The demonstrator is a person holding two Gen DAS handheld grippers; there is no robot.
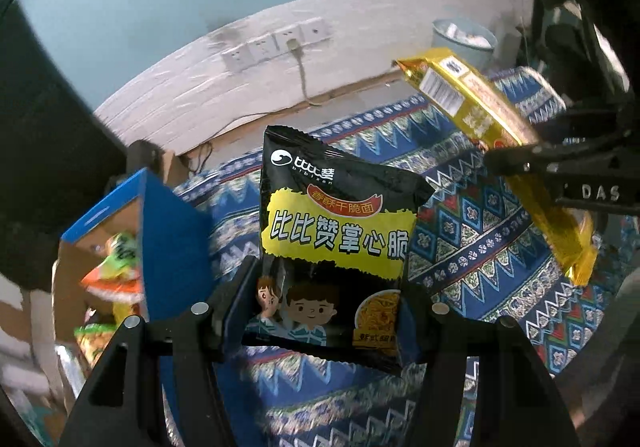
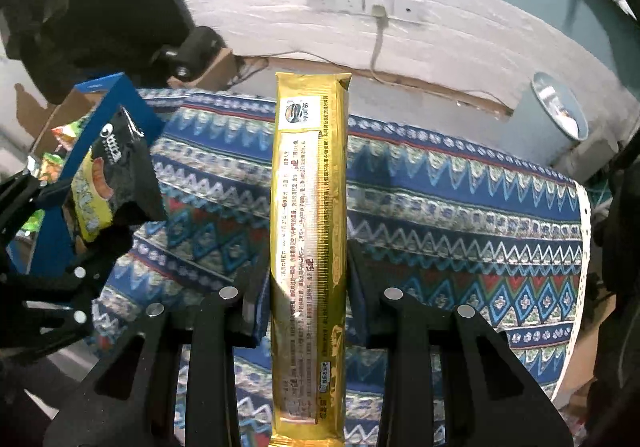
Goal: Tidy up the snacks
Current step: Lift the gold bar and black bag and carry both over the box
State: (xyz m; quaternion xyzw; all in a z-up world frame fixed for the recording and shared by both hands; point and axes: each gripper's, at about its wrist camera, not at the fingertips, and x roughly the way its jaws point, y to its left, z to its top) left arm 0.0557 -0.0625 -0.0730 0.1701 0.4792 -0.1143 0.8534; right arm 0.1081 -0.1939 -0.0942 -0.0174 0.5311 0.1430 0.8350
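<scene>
My left gripper (image 1: 328, 311) is shut on a black and yellow noodle snack bag (image 1: 336, 231), held upright above the patterned cloth. The same bag (image 2: 108, 183) shows at the left of the right wrist view, beside the blue box. My right gripper (image 2: 308, 283) is shut on a long gold snack pack (image 2: 308, 231), which stands up between the fingers. In the left wrist view that gold pack (image 1: 480, 115) hangs slanted at the upper right, pinched by the right gripper's black fingers (image 1: 532, 163).
A blue cardboard box (image 1: 168, 231) with several snack bags inside stands at the left. A blue patterned cloth (image 2: 460, 215) covers the table. Behind are a white wall with sockets (image 2: 360, 1), a cable, and a pale bin (image 1: 464, 43) at the back right.
</scene>
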